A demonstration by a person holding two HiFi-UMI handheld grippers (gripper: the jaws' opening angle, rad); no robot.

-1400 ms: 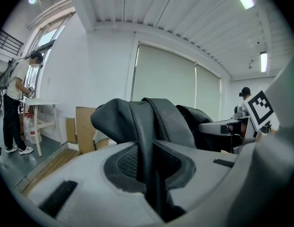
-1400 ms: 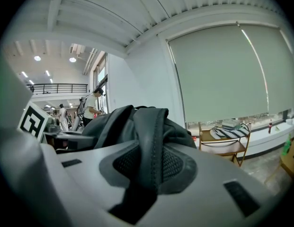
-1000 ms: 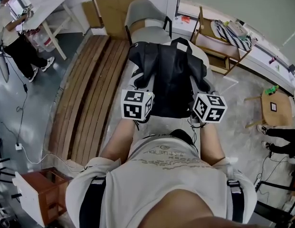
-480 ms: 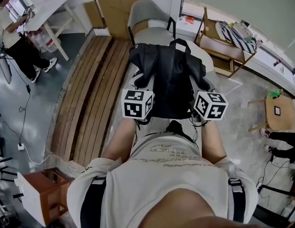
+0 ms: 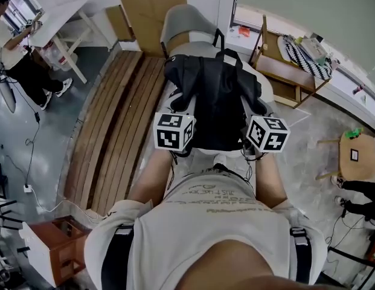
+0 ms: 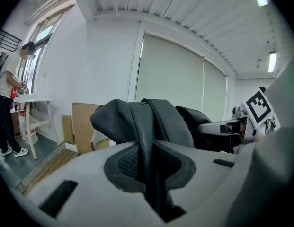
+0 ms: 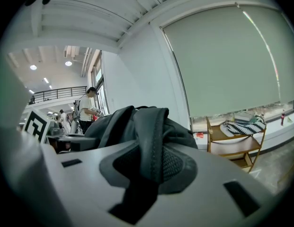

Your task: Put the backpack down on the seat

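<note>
- Backpack [image 5: 214, 98]: black, held up by its two straps in front of the person and over the pale seat [image 5: 264, 84] of a grey chair [image 5: 186, 18]. I cannot tell whether it rests on the seat.
- Left gripper [image 6: 152, 176]: fingers [image 6: 80, 174] closed on a black strap [image 6: 147, 136], which runs up from between them and over the bag's bulk.
- Right gripper [image 7: 146, 176]: fingers [image 7: 222, 183] closed on the other padded strap [image 7: 154, 131].
- Pose: both bare forearms reach forward and are roughly parallel. The left forearm [image 5: 152, 177] and right forearm [image 5: 269, 180] end at the marker cubes. The grippers are level with each other, at the bag's near corners.
- Wooden shelf unit [image 5: 284, 68], right of the chair: a striped cloth [image 5: 303, 46] lies on its top.
- Small wooden cabinet [image 5: 54, 246], near left: contents not readable.
- Round wooden stool [image 5: 353, 156], far right: a green item [image 5: 354, 133] at its far edge.
- Wooden planks [image 5: 115, 119] lie on the floor left of the chair.
- Another person [image 5: 12, 47] stands at a white bench [image 5: 54, 14], far left.
</note>
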